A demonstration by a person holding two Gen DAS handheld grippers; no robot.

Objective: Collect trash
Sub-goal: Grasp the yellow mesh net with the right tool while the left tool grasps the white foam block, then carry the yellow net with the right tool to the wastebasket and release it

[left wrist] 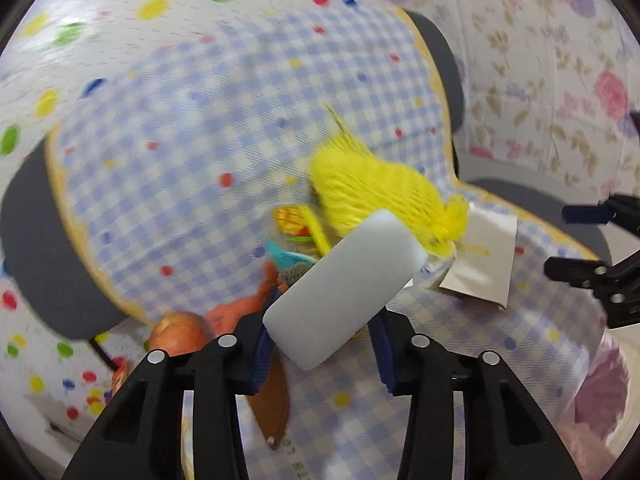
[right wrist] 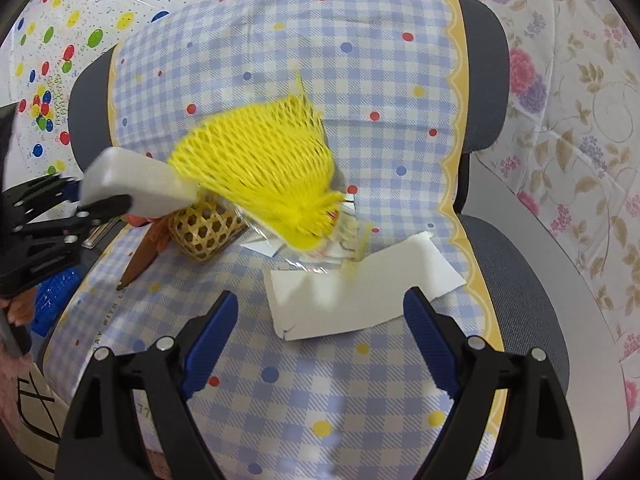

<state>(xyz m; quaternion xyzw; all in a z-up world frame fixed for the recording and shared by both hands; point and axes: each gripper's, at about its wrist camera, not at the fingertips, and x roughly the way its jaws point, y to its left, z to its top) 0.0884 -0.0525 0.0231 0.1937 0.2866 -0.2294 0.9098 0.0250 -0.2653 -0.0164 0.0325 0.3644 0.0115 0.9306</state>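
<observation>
White foam block point(left wrist: 344, 288) slanting upward-right

checked cloth point(right wrist: 304, 392) in front of the white paper point(right wrist: 352, 300) lies bare; yellow net point(right wrist: 260, 168) and woven basket point(right wrist: 202, 232) crowd the far-left side.
</observation>
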